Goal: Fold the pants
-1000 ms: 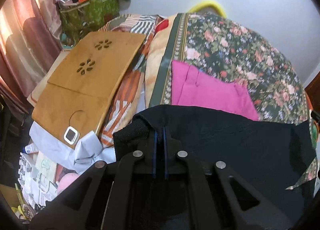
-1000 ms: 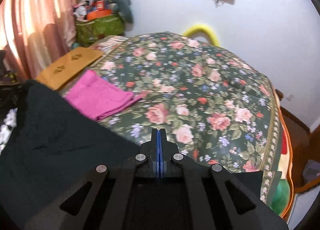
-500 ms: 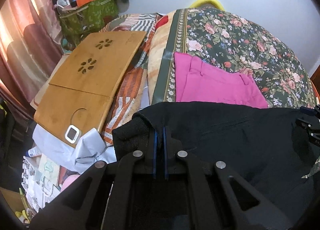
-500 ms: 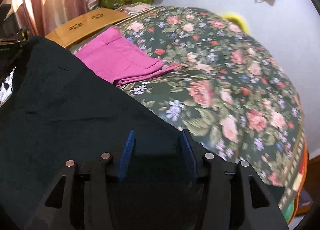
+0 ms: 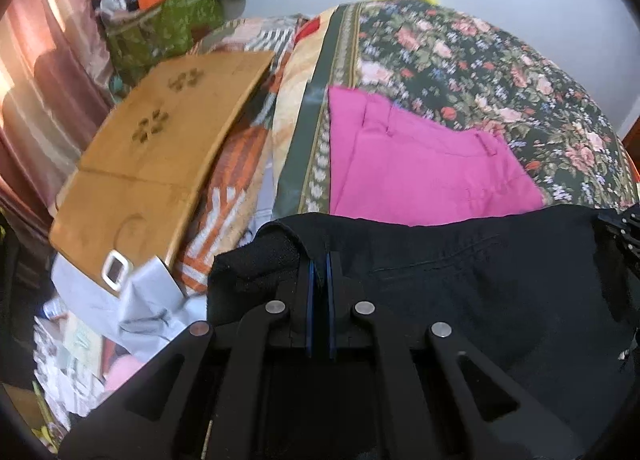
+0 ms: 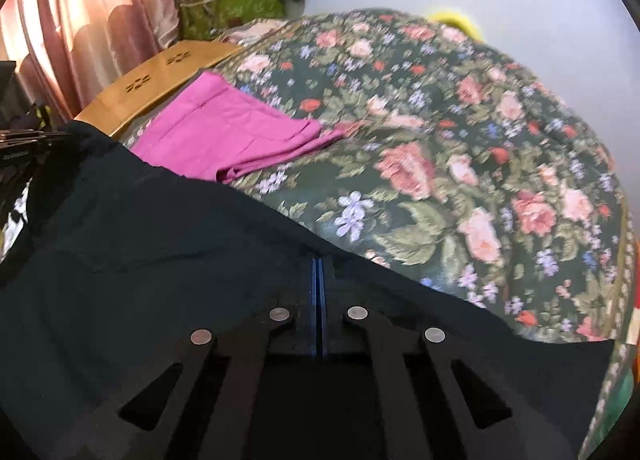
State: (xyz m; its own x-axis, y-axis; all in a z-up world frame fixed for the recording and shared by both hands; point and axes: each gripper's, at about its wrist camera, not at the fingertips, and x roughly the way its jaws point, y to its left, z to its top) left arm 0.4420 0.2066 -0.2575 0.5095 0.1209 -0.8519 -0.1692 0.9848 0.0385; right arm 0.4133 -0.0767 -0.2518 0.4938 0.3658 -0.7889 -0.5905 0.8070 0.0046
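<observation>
Left hand-held gripper (image 5: 319,260) is clamped on the black pants (image 5: 480,280) at their left corner; the right hand-held gripper (image 6: 319,264) pinches the far edge. Pants stretch between them over the bed's (image 6: 460,140) near edge, beside folded pink cloth (image 5: 420,168).

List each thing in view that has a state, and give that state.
Left gripper: jaws shut on the black pants' edge.
Right gripper: jaws shut; black cloth around them, grip unclear.
Black pants: spread over the bed's near edge.
Pink garment: folded flat on the floral bedspread.
Wooden lap desk: lying flat.
</observation>
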